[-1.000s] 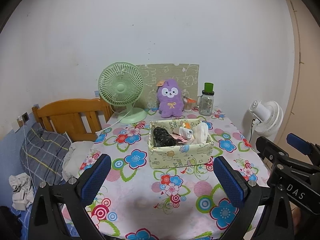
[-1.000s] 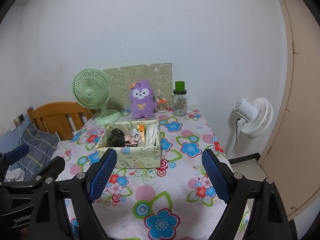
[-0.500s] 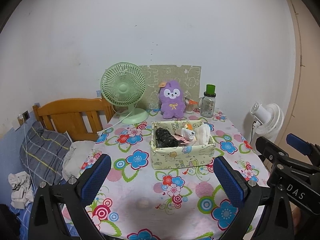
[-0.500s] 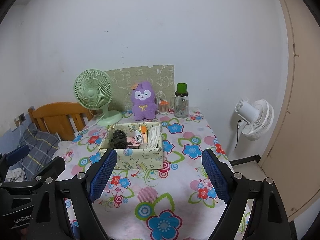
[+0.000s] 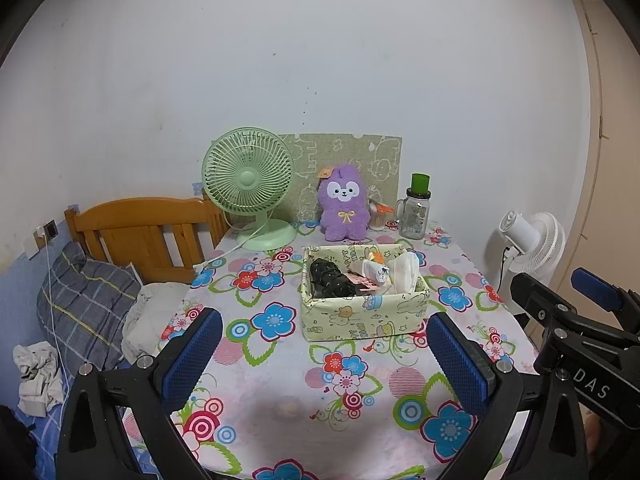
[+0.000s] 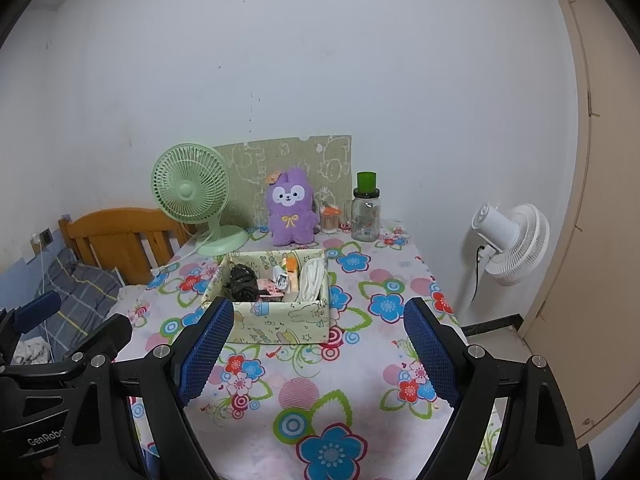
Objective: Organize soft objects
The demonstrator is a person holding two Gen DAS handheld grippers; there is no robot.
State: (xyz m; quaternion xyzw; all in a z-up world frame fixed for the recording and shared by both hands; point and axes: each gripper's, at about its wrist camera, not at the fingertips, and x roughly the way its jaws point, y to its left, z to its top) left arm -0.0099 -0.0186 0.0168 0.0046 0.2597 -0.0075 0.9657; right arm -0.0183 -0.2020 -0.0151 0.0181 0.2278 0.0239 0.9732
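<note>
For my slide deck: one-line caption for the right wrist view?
Open right claw poised before a cartoon-print fabric box on the flowered tablecloth, purple plush rabbit behind.

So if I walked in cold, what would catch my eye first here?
Probably the purple plush toy sitting upright at the back of the flowered tablecloth, between a mint-green desk fan and a glass jar with a green lid. In front of it stands a patterned fabric box stuffed with small items, while two blue-padded grippers, left and right, hang open near the table's front edge.
</note>
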